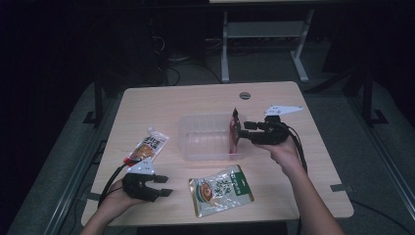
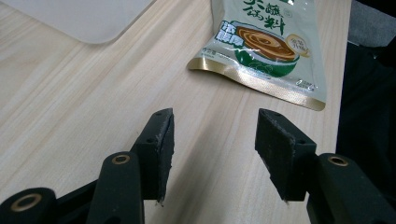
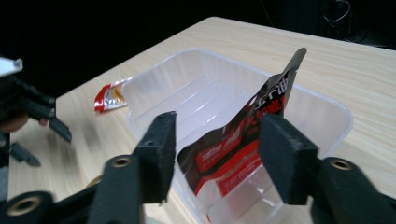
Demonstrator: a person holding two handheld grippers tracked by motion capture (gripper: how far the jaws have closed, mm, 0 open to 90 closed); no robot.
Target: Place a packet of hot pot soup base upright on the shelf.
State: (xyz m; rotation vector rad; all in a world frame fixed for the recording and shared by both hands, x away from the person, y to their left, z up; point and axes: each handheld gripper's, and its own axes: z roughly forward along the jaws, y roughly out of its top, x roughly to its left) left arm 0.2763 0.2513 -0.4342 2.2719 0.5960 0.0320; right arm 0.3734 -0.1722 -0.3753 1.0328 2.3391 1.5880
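Observation:
A clear plastic tub [image 1: 205,142] sits mid-table. A red and black packet [image 1: 235,132] stands upright, tilted, at the tub's right end. My right gripper [image 1: 247,132] is at that end of the tub. In the right gripper view the packet [image 3: 243,140] leans inside the tub [image 3: 327,109] between the spread jaws of my right gripper [image 3: 219,119], and neither pad presses on it. My left gripper [image 1: 166,186] rests open near the table's front left. Nothing lies between the pads of my left gripper [image 2: 212,114], which point toward a green and white packet [image 2: 266,42].
The green and white packet [image 1: 220,190] lies flat in front of the tub. An orange and red packet [image 1: 147,147] lies left of the tub, just behind the left gripper. The wooden table [image 1: 195,98] has dark floor and a white desk frame [image 1: 264,44] beyond it.

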